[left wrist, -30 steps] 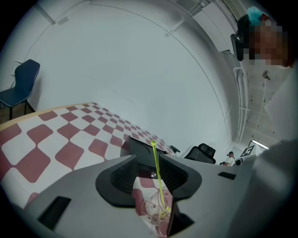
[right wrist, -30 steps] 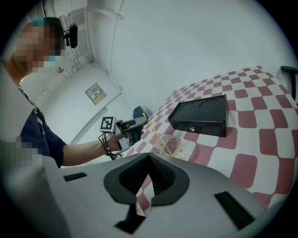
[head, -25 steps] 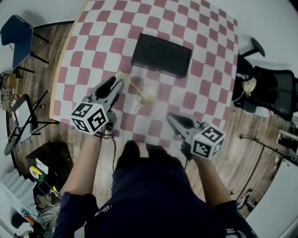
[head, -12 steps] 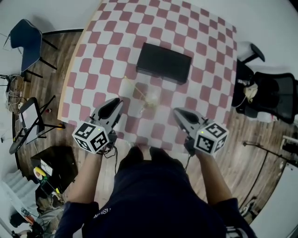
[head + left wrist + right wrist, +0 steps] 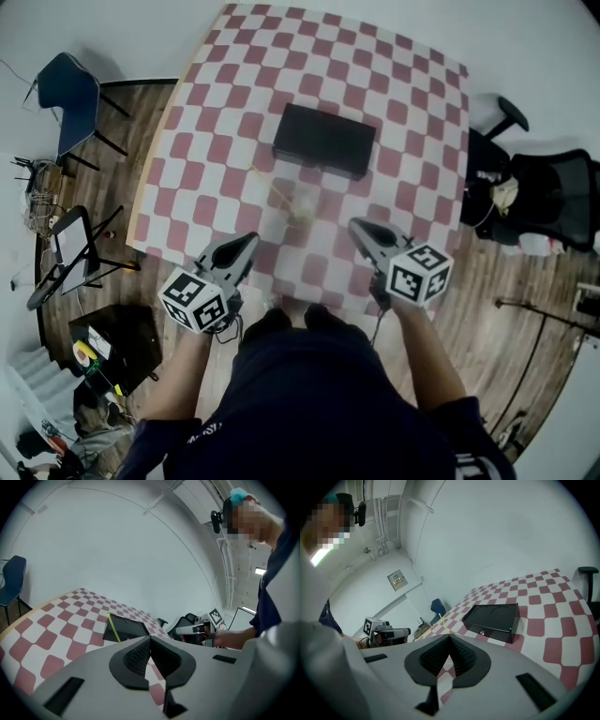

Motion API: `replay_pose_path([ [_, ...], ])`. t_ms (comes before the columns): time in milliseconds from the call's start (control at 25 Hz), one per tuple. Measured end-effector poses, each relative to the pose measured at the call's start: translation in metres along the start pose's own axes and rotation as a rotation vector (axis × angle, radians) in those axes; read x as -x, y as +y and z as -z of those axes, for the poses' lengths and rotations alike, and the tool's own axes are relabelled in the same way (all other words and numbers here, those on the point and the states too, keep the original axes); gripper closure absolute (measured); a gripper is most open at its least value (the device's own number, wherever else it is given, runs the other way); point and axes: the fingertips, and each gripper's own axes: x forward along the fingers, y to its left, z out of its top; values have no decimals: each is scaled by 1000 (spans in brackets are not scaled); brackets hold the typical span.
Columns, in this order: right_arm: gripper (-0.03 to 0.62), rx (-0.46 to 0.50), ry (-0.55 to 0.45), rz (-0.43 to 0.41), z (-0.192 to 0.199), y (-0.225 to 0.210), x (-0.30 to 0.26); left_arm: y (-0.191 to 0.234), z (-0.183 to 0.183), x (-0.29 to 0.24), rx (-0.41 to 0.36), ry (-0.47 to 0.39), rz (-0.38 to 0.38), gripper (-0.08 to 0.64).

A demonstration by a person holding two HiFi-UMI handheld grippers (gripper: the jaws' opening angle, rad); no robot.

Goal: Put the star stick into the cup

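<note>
The stick seems to stand in the clear cup, leaning toward 10 o'clock. I think its weight could tip this light cup. The left gripper hovers at 7 o'clock of the cup and the right gripper at 5 o'clock, both pointing forward. The 2 jaw pairs meet, with nothing between them; the left pair is just closing.

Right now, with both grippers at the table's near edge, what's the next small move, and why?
Probably none toward the cup: just rest both grippers where they are. The star stick already appears to lean inside the clear cup, in front of the black box. The left gripper and right gripper are shut with nothing between their jaws, short of the cup. Reaching in again would only risk tipping it.
</note>
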Motion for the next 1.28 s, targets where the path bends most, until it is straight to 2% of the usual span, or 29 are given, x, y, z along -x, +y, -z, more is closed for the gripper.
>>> replay_pose_path([
  [240, 577, -57, 18, 12, 16, -33, 19, -40, -2, -6, -33, -33, 0, 529],
  [520, 575, -78, 27, 4, 21, -60, 36, -73, 25, -7, -4, -25, -45, 529],
  [640, 575, -74, 29, 16, 17, -71, 33, -74, 35, -3, 30, -27, -63, 529],
  [720, 574, -107, 19, 11, 10, -80, 27, -69, 37, 1, 56, -45, -80, 528],
  [760, 555, -136, 10, 1, 5, -85, 22, -66, 37, 3, 62, -52, -89, 528],
  [800, 497, -167, 3, -6, 1, -91, 15, -62, 38, 5, 67, -57, -97, 528],
  [840, 468, -193, -1, -5, -4, -98, 9, -59, 39, 8, 72, -58, -104, 528],
  [1000, 455, -267, -8, 67, -20, -137, -19, -42, 49, 23, 105, -52, -123, 528],
  [1080, 423, -300, -13, 139, -29, -161, -34, -30, 52, 33, 127, -48, -137, 528],
  [1280, 417, -339, 35, 294, -37, -213, -78, -2, 52, 48, 149, -19, -136, 528],
])
